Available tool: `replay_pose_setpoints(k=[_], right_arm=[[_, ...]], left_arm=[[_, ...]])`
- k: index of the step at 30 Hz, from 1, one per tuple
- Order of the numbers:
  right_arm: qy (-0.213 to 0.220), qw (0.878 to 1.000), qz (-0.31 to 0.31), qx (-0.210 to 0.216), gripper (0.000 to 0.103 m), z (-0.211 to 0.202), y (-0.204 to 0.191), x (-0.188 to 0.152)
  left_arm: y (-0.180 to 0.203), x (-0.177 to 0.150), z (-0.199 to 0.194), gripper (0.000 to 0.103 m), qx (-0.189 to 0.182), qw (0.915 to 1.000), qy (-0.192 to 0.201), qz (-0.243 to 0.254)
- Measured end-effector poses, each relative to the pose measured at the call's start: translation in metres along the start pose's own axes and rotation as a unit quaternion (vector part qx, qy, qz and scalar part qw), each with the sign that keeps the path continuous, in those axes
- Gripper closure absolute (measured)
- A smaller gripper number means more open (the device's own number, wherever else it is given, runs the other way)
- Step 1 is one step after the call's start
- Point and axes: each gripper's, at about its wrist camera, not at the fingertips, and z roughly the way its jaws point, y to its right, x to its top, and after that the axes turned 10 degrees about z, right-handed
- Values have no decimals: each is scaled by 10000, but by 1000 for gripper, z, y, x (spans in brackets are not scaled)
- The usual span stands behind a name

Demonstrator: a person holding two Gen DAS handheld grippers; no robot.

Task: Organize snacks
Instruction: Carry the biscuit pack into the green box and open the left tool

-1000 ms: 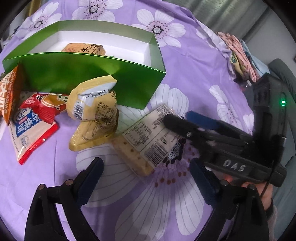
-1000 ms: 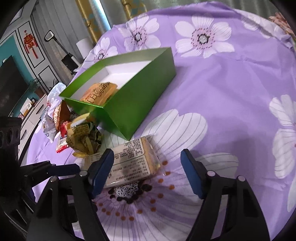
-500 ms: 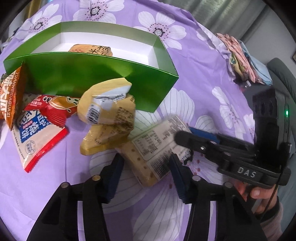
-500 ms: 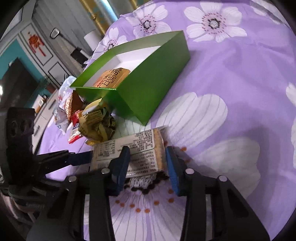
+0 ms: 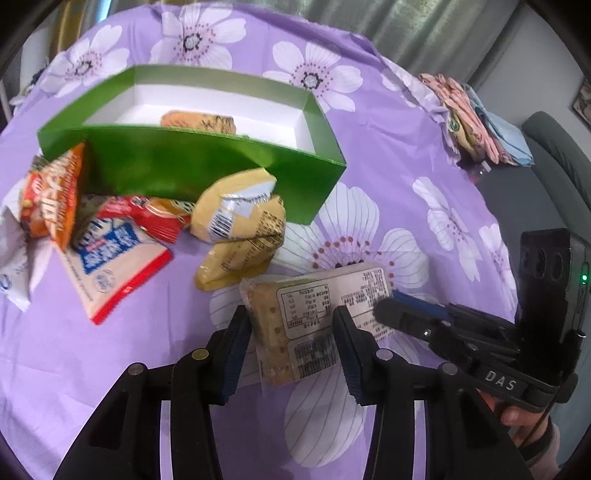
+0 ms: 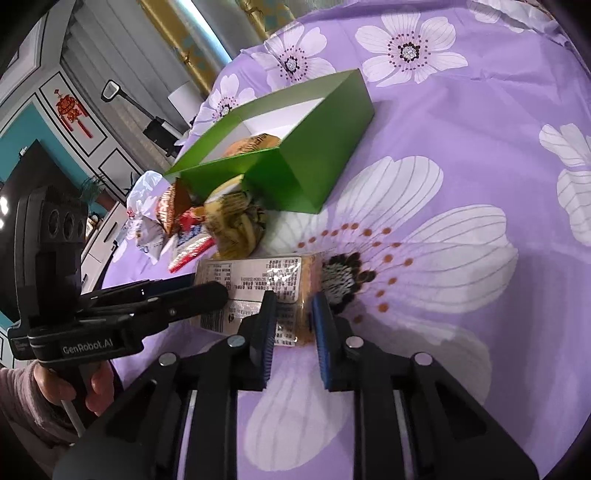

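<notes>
A box [image 5: 207, 173] is set on the cloth-covered counter [image 5: 388, 155], with one packet [image 5: 199, 121] lying inside it. A heap of snack packets [image 5: 122, 236] is piled against the box's near wall, toward its left end. The cracker pack [image 5: 317, 314] is placed nearer than the heap, with the left claw [image 5: 291, 325] around its left end and the right claw [image 6: 293, 310] at its right end.

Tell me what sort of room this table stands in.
Most likely a home living room. A round table under a purple floral tablecloth, a red Chinese knot ornament on a panelled wall, a dark television screen and curtains all suggest it.
</notes>
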Motion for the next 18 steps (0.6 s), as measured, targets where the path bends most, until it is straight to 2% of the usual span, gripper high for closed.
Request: replay_pose_setpoints(k=[6, 18], right_arm=[[278, 9994, -182, 35, 84, -15, -23, 8], [851, 9940, -673, 155, 84, -24, -70, 61]], left_arm=[[-2, 13, -22, 57, 70, 9994, 336, 99], [-18, 65, -60, 57, 328, 9932, 1070, 332]])
